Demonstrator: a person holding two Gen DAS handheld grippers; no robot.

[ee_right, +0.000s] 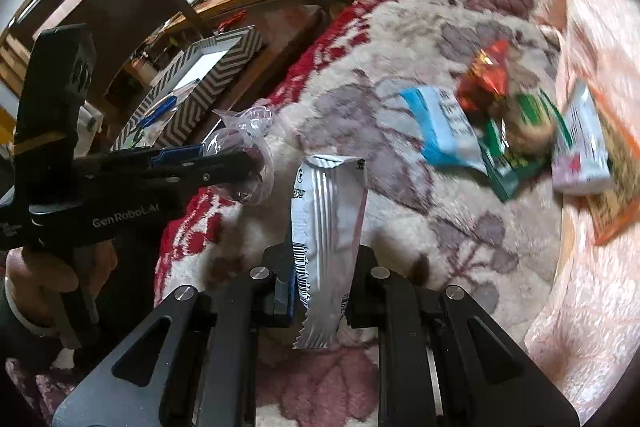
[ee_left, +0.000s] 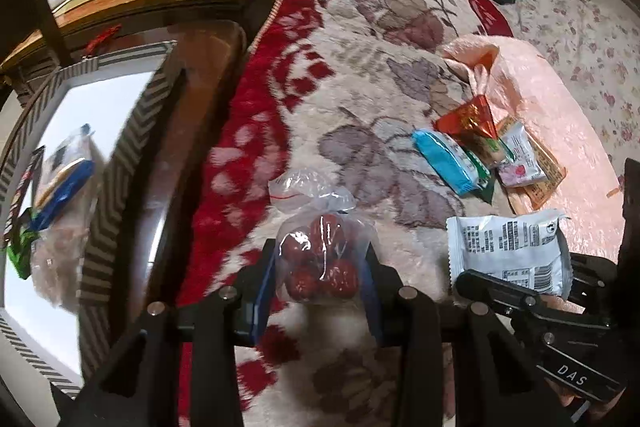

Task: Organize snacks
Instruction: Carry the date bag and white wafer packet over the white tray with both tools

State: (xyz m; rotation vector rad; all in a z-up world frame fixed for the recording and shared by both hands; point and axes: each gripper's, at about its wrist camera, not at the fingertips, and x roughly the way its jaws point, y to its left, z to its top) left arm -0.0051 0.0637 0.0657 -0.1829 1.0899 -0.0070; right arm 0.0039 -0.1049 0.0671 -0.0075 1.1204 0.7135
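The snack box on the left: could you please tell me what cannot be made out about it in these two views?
- Left wrist view: the box is motion-blurred; its packets are unreadable, its left side cut by the frame edge.
- Right wrist view: the left tongs and bag of dates cover its near end; its contents are too small.

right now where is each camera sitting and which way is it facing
Left wrist: on the left gripper, facing down over the floral blanket; its fingers clamp a clear bag of red dates.
Right wrist: on the right gripper, facing the same blanket; its fingers pinch a white snack packet; a hand holds the other gripper.
Shared: both show the zigzag box and loose snack pile.
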